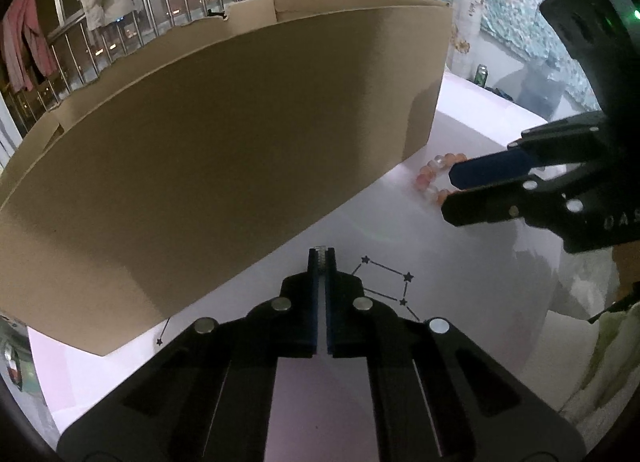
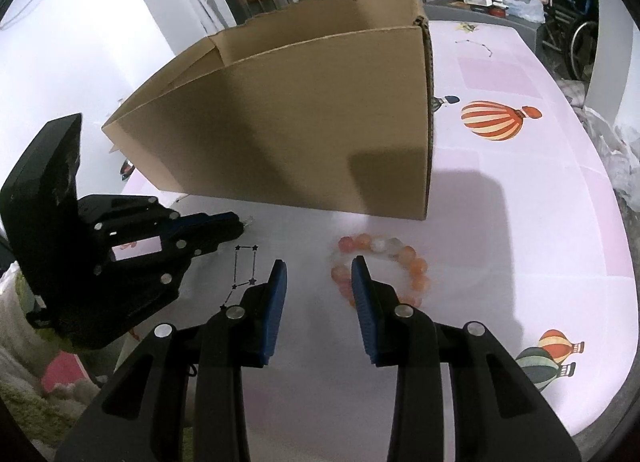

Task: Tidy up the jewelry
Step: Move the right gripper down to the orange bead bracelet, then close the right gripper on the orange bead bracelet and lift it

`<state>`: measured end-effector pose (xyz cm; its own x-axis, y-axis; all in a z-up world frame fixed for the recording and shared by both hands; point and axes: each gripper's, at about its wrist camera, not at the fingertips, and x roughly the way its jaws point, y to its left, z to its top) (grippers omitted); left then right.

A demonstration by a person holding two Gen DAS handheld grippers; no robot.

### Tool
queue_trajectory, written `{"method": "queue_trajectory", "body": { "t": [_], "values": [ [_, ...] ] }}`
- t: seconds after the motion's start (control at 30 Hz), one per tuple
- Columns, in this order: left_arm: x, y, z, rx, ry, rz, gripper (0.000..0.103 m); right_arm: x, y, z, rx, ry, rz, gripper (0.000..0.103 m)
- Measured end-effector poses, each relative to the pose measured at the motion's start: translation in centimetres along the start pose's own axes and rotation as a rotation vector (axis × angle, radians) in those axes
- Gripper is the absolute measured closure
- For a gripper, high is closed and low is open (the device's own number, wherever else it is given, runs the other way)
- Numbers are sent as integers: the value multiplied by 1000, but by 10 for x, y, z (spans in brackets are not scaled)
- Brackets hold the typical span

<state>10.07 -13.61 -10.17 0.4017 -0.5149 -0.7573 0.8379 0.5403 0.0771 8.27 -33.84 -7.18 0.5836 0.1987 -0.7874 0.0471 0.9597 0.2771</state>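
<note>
Cardboard box (image 2: 304,141) interior hidden — left gripper (image 1: 320,258) pinches a small clear piece (image 1: 319,250), right gripper (image 2: 318,266) apart over bead bracelet (image 2: 384,262).

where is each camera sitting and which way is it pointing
Left wrist: on the left tool, aimed down at the table before the cardboard box; its shut fingers pinch a small silvery piece; right tool at right.
Right wrist: on the right tool, aimed down at the bead bracelet; left tool at left.
Shared: box, bracelet, table.

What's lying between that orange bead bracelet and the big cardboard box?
Nothing: in the right wrist view only a bare strip of tablecloth separates the bead bracelet from the cardboard box.
</note>
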Motion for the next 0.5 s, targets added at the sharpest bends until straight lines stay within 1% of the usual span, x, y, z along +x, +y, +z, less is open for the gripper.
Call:
{"method": "queue_trajectory", "body": {
  "t": [0.27, 0.5],
  "values": [
    [-5, 1, -2, -7, -9, 6, 102, -1, 2, 0, -9, 5, -8, 70],
    [-9, 2, -3, -33, -24, 13, 103, 1, 2, 1, -44, 18, -50, 70]
  ]
}}
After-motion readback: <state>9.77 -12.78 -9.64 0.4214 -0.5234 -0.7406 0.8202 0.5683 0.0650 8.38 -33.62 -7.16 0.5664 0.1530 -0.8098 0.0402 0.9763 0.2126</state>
